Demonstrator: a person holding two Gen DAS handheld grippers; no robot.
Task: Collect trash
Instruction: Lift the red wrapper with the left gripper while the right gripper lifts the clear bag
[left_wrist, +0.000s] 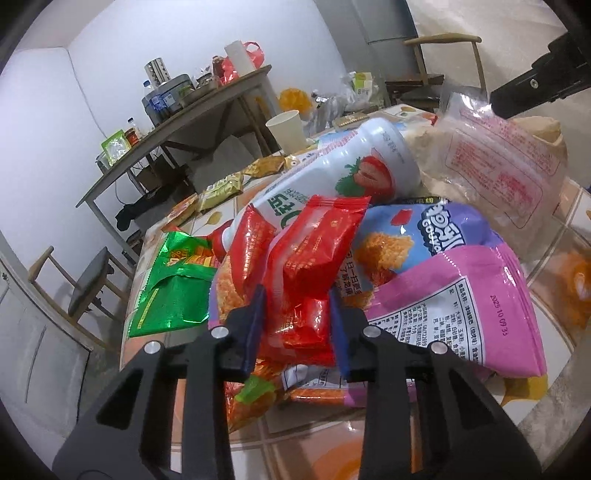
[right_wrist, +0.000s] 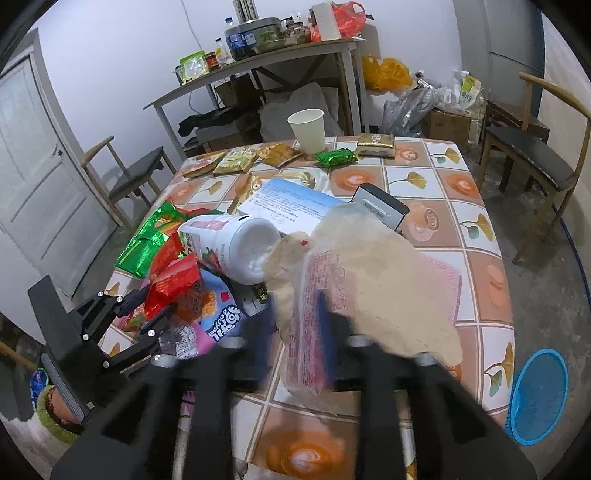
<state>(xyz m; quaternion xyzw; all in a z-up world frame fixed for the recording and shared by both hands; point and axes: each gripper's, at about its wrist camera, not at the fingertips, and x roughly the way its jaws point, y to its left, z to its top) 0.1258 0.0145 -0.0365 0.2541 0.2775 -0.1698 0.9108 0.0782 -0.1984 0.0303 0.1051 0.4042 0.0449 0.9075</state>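
A heap of snack trash lies at the near left of the tiled table (right_wrist: 436, 173). The left gripper (left_wrist: 297, 314) has its blue pads on either side of a red wrapper (left_wrist: 314, 251) atop the heap and appears clenched on it. The right gripper (right_wrist: 295, 332) grasps a clear bag of pale powder (right_wrist: 354, 266) with red print, lifted above the table; motion blur smears its fingers and the bag's near end, so the exact contact is hard to make out. Between the two lies a white strawberry bottle (left_wrist: 332, 173) on its side, resting on a pink and blue snack bag (left_wrist: 443, 266), with a green foil packet (left_wrist: 173, 284) to the left. Behind the bottle a blue-edged printed sheet (right_wrist: 291, 203) and a dark box (right_wrist: 380, 206) are partly hidden by the powder bag. At the far edge stand a paper cup (right_wrist: 308, 129), yellow and brown sachets (right_wrist: 236, 160), a small green packet (right_wrist: 338, 157) and a gold pack (right_wrist: 375, 144). A blue basket (right_wrist: 539, 395) sits on the floor at the near right, cut off by the table. A cluttered side table (right_wrist: 258, 61) and wooden chairs (right_wrist: 532, 147) stand beyond.
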